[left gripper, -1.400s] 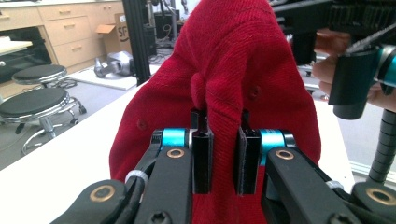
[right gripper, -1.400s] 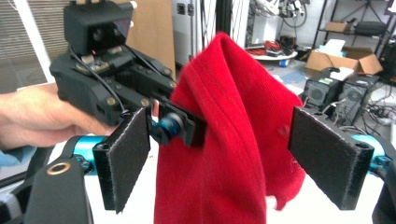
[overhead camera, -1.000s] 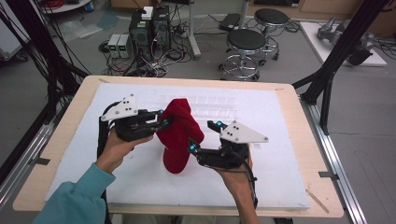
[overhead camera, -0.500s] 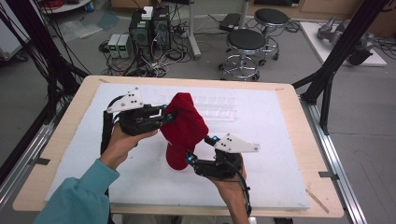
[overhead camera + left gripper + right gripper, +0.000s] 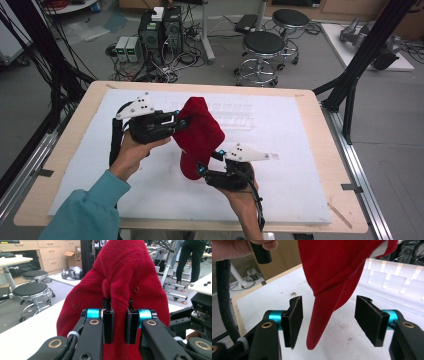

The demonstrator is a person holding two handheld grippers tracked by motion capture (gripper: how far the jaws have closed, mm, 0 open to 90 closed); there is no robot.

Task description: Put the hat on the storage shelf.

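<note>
Left gripper (image 5: 117,322) pinches a fold of the red cap (image 5: 199,134), its jaws pressed close on the knit fabric at the centre of the left gripper view, and holds the cap lifted off the white table cover (image 5: 300,185) near the middle of the high view. Right gripper (image 5: 328,320) stands spread, its 2 black pads (image 5: 295,320) on either side of the cap's brim (image 5: 319,322), which hangs point-down between them without touching either.

To do this step well, I judge the right gripper should rise a little so the pads meet the brim on its broad part rather than its narrow tip, then close squarely across the stiff edge. The left grip should stay firm, since the cap's whole weight hangs from that 1 fold; a slack pinch would let it slide. Closing too low could catch only the tip and let the brim twist out.

Counted: 1 cap, 2 grippers, 1 clear ridged plastic tray (image 5: 235,114) lying flat at upper centre of the high view, and 2 round stools (image 5: 265,45) on the floor beyond the table.
</note>
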